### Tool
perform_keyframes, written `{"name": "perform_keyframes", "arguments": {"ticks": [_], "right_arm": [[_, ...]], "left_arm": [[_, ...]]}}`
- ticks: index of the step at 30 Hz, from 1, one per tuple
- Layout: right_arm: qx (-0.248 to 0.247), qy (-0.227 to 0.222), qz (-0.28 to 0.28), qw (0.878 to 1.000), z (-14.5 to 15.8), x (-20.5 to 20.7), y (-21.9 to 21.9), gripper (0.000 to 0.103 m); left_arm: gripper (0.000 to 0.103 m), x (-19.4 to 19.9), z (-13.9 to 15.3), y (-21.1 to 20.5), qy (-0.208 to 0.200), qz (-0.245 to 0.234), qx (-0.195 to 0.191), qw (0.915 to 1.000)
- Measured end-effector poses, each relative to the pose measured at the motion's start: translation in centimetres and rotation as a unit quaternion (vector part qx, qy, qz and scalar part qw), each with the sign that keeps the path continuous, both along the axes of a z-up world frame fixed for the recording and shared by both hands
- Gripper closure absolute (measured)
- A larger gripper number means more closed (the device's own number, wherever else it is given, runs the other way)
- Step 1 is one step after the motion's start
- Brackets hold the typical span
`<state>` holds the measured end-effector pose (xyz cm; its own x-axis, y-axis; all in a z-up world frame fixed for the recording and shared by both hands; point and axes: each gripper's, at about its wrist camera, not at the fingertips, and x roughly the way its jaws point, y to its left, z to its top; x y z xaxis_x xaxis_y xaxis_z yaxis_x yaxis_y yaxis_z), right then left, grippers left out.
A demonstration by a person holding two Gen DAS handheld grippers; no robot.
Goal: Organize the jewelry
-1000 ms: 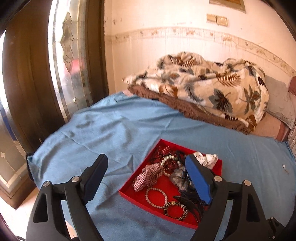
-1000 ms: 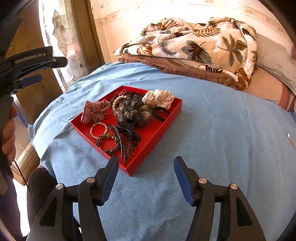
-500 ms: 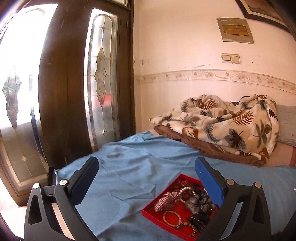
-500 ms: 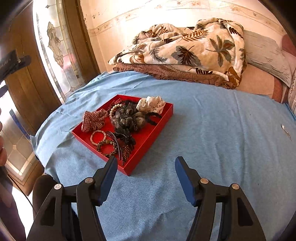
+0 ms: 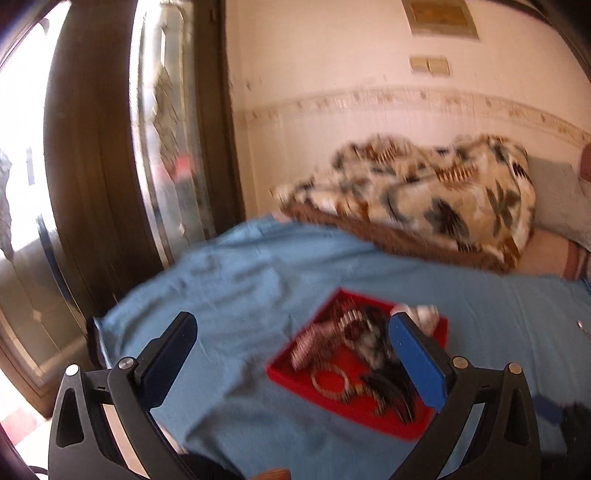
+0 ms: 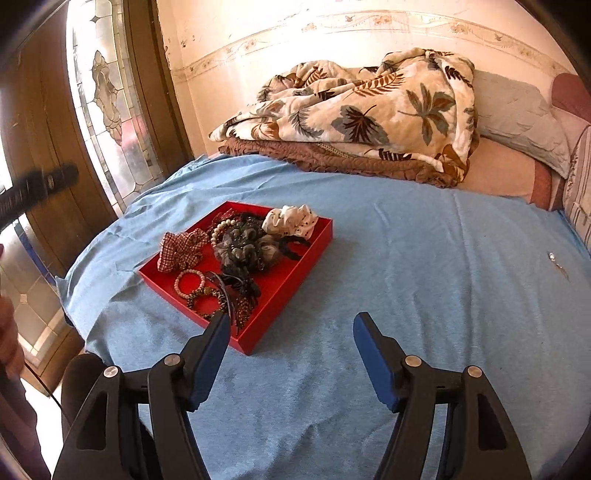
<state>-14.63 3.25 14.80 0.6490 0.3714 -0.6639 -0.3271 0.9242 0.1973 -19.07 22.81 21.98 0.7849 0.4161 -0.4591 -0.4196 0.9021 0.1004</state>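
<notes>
Left wrist view, blurred: left gripper (image 5: 291, 341) jaws spread and empty, the red tray (image 6: 295, 271) of tangled jewelry (image 6: 236, 254) ahead-right of them; right gripper (image 6: 290, 332) likewise, tray ahead-left, where a hasty pinch could drag several pieces.

No text, label, brand or number can be read in either view. The left wrist view is smeared, so the framed plaque (image 5: 439, 16) high on the wall shows only a tan blur, and the double switch plate (image 5: 430, 65) below it is plain. In the right wrist view, the dark bar (image 6: 35, 192) at the left edge carries a small pale patch that might be lettering, but it is too blurred to make out. The red tray (image 6: 291, 291) on the bed shows bare walls with no printing.
</notes>
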Motion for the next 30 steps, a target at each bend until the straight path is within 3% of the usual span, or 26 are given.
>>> {"name": "perform_keyframes", "arguments": {"ticks": [6, 15, 30], "right_arm": [[-0.012, -0.008, -0.007, 1.0, -0.1, 0.0, 0.0, 0.028], [-0.026, -0.005, -0.024, 0.999, -0.6, 0.3, -0.1, 0.026], [-0.054, -0.026, -0.048, 0.997, -0.4, 0.1, -0.2, 0.022]], "left_arm": [[0.0, 0.6, -3.2, -0.1, 0.058, -0.012, -0.036, 0.9976], [0.0, 1.1, -5.6, -0.7, 0.099, -0.027, -0.049, 0.9935], [0.0, 0.7, -7.0, -1.7, 0.125, -0.053, -0.06, 0.989]]}}
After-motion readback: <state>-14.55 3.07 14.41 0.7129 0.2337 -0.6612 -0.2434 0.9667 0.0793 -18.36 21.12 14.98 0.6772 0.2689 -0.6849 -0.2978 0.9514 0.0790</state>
